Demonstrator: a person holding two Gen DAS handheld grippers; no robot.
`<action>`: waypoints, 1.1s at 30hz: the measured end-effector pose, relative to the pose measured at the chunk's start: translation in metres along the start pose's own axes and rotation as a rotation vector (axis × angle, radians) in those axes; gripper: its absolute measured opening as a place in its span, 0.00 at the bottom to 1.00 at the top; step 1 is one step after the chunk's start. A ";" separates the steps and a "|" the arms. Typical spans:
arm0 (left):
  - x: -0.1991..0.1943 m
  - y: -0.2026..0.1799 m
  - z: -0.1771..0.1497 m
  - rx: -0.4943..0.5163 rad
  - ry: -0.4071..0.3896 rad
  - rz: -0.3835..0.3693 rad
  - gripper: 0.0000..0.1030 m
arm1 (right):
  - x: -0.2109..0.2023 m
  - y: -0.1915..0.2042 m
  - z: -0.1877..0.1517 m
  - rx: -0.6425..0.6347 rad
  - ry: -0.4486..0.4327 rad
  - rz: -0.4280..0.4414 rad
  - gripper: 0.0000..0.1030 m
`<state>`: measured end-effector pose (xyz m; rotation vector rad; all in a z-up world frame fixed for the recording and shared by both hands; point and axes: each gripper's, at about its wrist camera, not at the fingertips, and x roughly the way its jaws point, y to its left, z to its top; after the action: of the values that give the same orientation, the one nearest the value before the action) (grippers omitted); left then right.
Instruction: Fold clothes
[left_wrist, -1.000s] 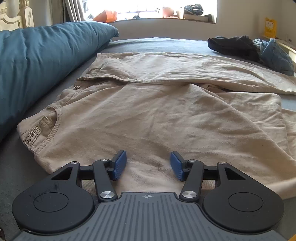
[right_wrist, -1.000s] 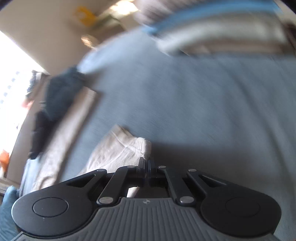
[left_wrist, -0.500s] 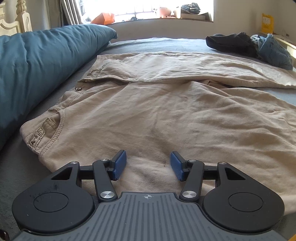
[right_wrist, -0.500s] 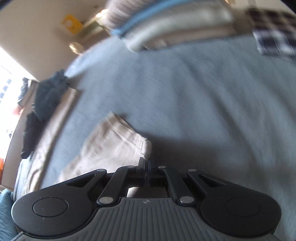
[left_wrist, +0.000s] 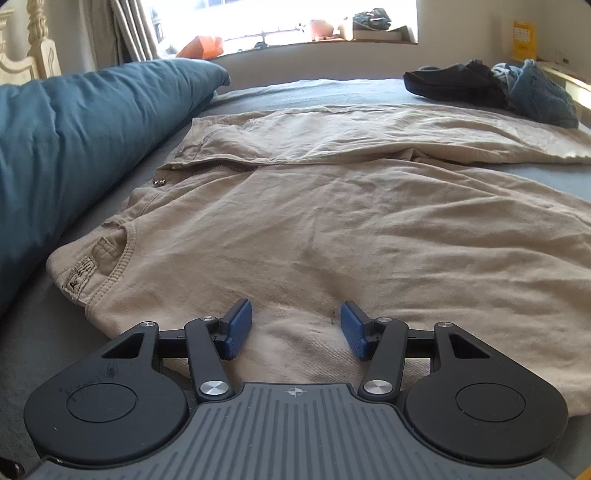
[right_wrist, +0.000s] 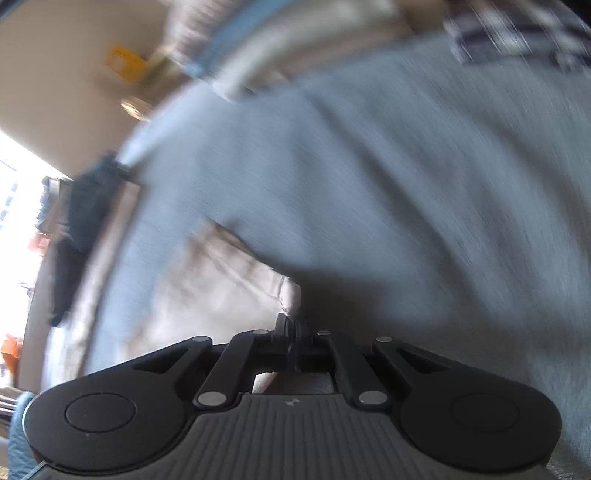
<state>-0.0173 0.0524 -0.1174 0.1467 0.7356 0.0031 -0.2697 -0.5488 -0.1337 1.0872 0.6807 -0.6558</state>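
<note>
Beige trousers (left_wrist: 332, 229) lie spread flat on the grey-blue bed (left_wrist: 325, 86), waistband toward the left by the teal pillow (left_wrist: 85, 140).

Nearest the left camera, the left claw (left_wrist: 296, 326) hangs low over the near trouser leg with its blue pads (left_wrist: 238, 325) spread wide apart, nothing between them. Just beyond its left pad, the waistband label (left_wrist: 83, 271) and the elastic edge show; further on, the zip fly lies open below the far leg, which stretches off to the right. Behind that leg, a heap of dark and blue clothes (left_wrist: 491, 90) sits near the bed's far edge, under the bright window sill (left_wrist: 314, 40).

In the blurred right view, the right claw (right_wrist: 290, 334) is pressed together, pinching a hem corner of the trousers (right_wrist: 221, 291) above the bed (right_wrist: 388, 184). Far off, a stack of folded clothes (right_wrist: 258, 48) is smeared by motion.
</note>
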 end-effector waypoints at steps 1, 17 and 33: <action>-0.001 0.000 0.001 0.003 0.003 0.000 0.52 | 0.002 -0.008 -0.001 0.035 0.009 0.016 0.02; -0.054 -0.014 0.003 0.117 -0.015 -0.251 0.52 | -0.080 0.101 0.015 -0.035 -0.090 0.393 0.20; -0.033 0.064 -0.008 -0.378 0.126 -0.180 0.52 | -0.004 0.334 -0.221 -0.755 0.657 0.673 0.33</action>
<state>-0.0445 0.1150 -0.0927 -0.2827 0.8586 -0.0198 -0.0550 -0.2331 -0.0116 0.7188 0.9412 0.5476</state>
